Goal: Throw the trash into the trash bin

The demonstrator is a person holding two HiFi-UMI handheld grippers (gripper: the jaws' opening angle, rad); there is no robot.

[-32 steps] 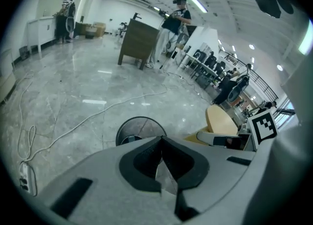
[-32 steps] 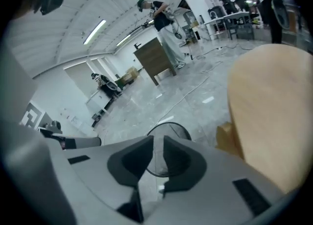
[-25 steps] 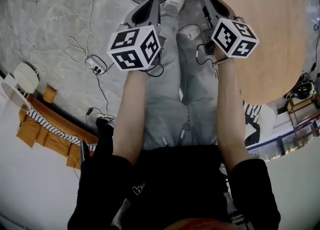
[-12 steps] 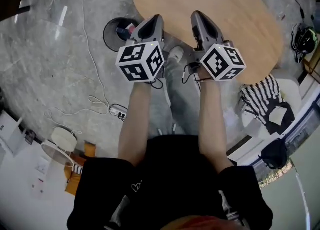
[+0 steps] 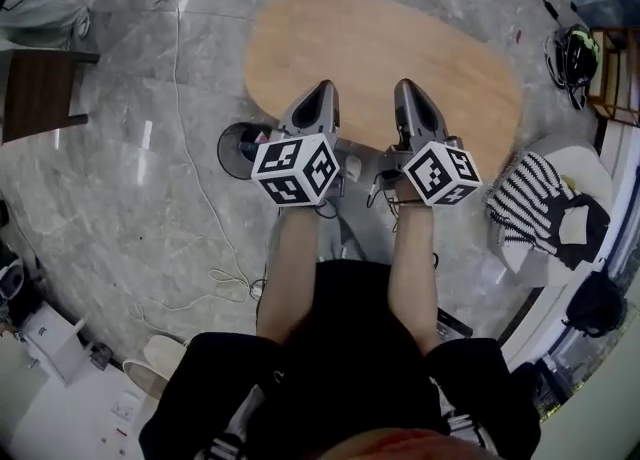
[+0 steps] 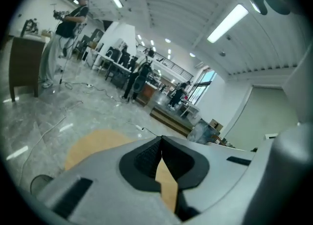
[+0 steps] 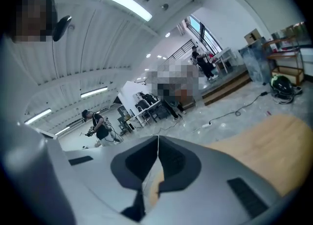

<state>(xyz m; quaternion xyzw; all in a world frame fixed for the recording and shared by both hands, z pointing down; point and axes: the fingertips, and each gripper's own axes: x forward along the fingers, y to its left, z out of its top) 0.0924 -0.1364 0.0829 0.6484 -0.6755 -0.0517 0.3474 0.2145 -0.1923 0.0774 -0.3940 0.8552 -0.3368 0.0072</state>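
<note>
The dark round trash bin (image 5: pixel 240 149) stands on the floor beside the near left edge of the oval wooden table (image 5: pixel 400 38); its contents are too small to make out. My left gripper (image 5: pixel 324 88) is held level above the table's near edge, just right of the bin, with its jaws shut and nothing between them. My right gripper (image 5: pixel 404 86) hangs parallel to it, a hand's width to the right, also shut and empty. In the left gripper view the pads (image 6: pixel 146 158) meet at the tip over the tabletop (image 6: pixel 93 143). No loose trash shows on the table.
A white cable (image 5: pixel 190 198) trails across the grey stone floor to the left. A dark wooden cabinet (image 5: pixel 40 93) stands at far left. A striped cloth (image 5: pixel 535 203) lies on a white seat at right. People (image 6: pixel 139 77) stand among desks far across the hall.
Both grippers have risen from low beside the bin to above the table's near edge and now point more level. The view has lifted, so the whole table shows.
</note>
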